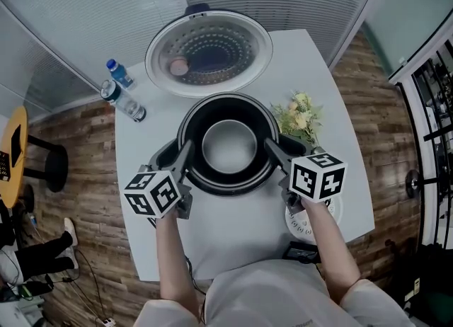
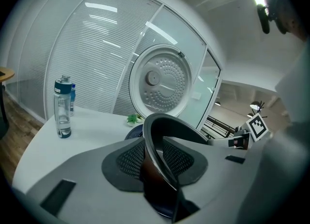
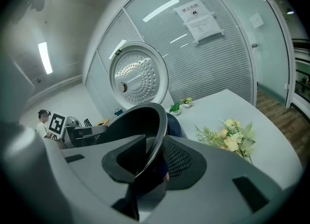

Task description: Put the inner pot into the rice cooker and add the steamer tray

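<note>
Straddling the left rim of the inner pot (image 1: 228, 148), the fingers of the left gripper (image 1: 188, 150) stand narrowly apart, one inside the wall and one outside. Their dark meshed faces are not squeezing it. Right gripper (image 1: 270, 146): same on the opposite rim, fingers slack, narrow gap, rim between them.

Pot is round and thin-walled, dull silver inside with a dark flared lip. It sits down inside the black rice cooker (image 1: 228, 187), centred. Cooker lid (image 1: 212, 56) stands open behind: white rim, perforated metal disc inside.

Both grippers slope forward and down, mirrored, with bare forearms reaching in from the near edge. Each carries a cube (image 1: 153, 192) of black-and-white square markers.

White bench (image 1: 233, 230) under all. Two plastic bottles (image 1: 127, 105) far left; pale flowers (image 1: 300, 116) just right of the cooker. Paper notice (image 3: 194, 16) on the ribbed glass wall, writing too small to read.
</note>
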The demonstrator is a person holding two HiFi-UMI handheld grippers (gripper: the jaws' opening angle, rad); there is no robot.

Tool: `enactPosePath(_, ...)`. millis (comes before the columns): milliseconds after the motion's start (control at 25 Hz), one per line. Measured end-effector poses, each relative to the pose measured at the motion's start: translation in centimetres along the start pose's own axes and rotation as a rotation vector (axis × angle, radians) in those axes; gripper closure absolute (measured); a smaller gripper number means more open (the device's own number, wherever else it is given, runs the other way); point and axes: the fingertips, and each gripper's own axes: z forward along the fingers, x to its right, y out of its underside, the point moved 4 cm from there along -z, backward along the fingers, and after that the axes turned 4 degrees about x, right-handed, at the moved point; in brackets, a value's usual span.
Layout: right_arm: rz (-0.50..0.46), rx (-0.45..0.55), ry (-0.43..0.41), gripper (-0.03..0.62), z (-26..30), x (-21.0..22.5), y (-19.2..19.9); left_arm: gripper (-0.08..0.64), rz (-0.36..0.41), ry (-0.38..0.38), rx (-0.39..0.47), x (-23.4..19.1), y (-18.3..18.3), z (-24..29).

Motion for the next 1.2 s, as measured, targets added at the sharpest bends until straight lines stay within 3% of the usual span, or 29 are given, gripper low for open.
enactPosePath(400,-0.077,-0.043,0.018,0.462,0.7,0.1,0.6,0.394,0.02,-0.035,-0.056,-0.6,1.3,0.9)
enactPosePath(880,-0.221,-0.036,0.085,0.43,0.4,-0.4,0.7,0.376,0.058,-0.043,-0.004,-0.3,0.1,0.4)
enactPosePath(1000,-0.202,-0.013,0.091,0.43,-0.7,-0.2,0.6,0.376,0.091,-0.049,0.024,0.4,-0.4,-0.4)
enactPosePath(1200,-0.164,0.028,0.095,0.43,-2.6,-0.1,0.7,0.365,0.077,-0.019,0.11,2.2,-1.7,-2.1)
